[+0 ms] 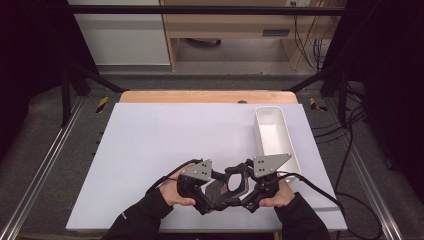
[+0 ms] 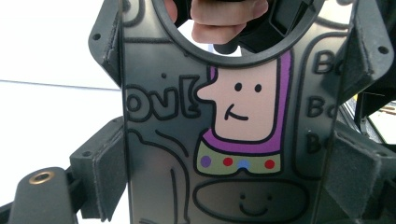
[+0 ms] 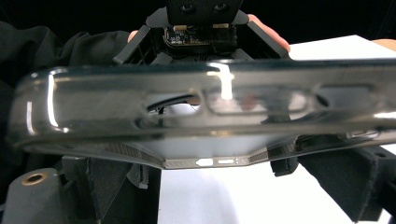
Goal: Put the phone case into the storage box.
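Note:
A dark see-through phone case hangs just above the table's near edge, held between both grippers. In the left gripper view the phone case faces me, printed with a cartoon figure and with a round hole at its far end. My left gripper is shut on its two side edges. My right gripper meets the left gripper head-on, its jaws flanking the case's far end. In the right gripper view the case lies edge-on across my right gripper, showing three cutouts.
A long white bin stands on the right side of the white table mat, just beyond the right hand. Black cables trail from both grippers. Metal frame rails run along both sides of the table.

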Motion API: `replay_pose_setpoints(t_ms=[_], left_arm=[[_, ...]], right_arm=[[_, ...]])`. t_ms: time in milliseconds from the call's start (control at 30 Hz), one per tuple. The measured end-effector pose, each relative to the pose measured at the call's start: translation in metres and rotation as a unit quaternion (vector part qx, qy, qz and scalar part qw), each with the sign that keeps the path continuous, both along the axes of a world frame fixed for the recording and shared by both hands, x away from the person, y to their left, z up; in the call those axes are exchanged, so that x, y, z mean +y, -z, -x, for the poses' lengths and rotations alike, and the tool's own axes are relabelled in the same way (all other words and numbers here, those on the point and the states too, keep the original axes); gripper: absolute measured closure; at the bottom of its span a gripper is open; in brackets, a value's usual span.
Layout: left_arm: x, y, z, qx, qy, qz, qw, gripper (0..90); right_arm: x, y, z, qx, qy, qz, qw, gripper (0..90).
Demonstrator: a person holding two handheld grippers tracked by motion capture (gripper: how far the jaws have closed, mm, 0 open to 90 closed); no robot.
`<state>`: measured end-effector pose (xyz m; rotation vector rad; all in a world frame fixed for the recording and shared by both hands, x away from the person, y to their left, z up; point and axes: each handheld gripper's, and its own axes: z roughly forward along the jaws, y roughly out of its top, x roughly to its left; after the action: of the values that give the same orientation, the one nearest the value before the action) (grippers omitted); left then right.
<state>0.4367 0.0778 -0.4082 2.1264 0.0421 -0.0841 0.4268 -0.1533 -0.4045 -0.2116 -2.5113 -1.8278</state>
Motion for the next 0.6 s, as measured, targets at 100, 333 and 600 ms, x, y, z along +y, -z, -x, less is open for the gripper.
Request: replay_pose_setpoints(t_ms=[100,333,600], left_arm=[[-0.0002,0.0003,-0.0001,-0.001,0.001,0.0,1.0,11.5],[-0.0002,0.0008,0.0,-0.001,0.002,-0.002,1.0,11.2],[0.0004,0.0003,0.0007,-0.002,0.001,-0.004,1.0,10.5]], right_arm=[[-0.0001,-0.0001,0.0003,-0.001,0.001,0.001,1.0,12.0],[0.0002,0.0002,0.0008,-0.002,0.001,0.001,1.0,12.2],[0.0004,0.0002,0.0005,0.002,0.002,0.001,1.0,12.3]])
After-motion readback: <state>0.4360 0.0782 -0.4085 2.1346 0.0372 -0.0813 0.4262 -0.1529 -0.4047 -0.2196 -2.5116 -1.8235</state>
